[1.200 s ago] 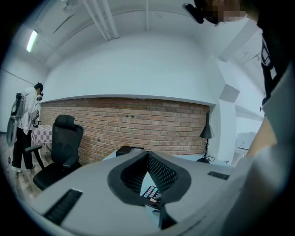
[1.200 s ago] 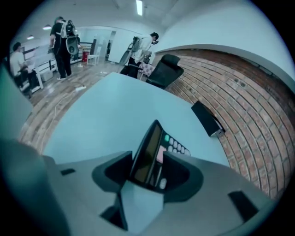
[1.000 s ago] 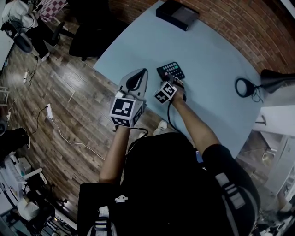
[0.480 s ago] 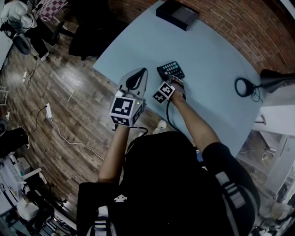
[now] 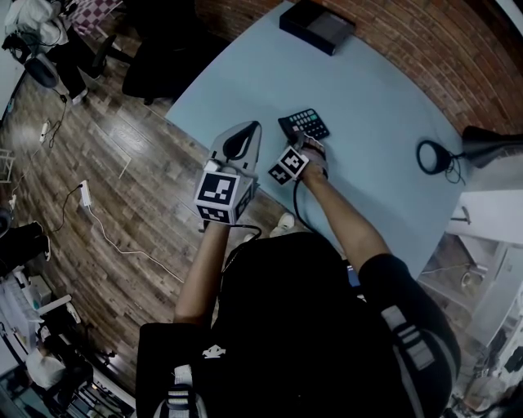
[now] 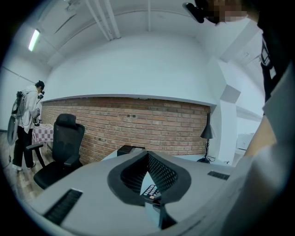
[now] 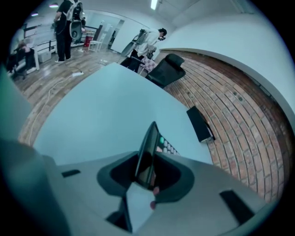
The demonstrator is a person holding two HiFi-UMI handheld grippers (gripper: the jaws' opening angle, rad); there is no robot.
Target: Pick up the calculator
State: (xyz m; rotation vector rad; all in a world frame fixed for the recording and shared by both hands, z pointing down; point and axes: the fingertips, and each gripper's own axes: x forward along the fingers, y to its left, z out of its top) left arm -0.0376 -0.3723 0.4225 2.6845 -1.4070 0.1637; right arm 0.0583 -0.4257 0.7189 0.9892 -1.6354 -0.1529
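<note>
The black calculator (image 5: 304, 124), with green and pale keys, lies near the front left edge of the pale blue table (image 5: 376, 90). My right gripper (image 5: 307, 145) reaches down onto its near end. In the right gripper view the calculator (image 7: 151, 145) shows edge-on between the jaws, which are closing, and dark gaps remain on both sides of it. My left gripper (image 5: 256, 129) hovers level just left of the table's edge, its tips together and nothing in it. In the left gripper view, the calculator's keys (image 6: 150, 191) show low between that gripper's (image 6: 147, 159) jaws.
A black box (image 5: 317, 24) lies at the table's far edge by the brick wall. A black desk lamp (image 5: 433, 155) stands at the right. A black office chair (image 5: 163, 65) stands left of the table. Cables cross the wooden floor (image 5: 98, 220). People stand far off (image 7: 69, 27).
My right gripper's marker cube has shifted slightly left and rolled a little above the calculator's near end. The left gripper and the calculator stay where they were.
</note>
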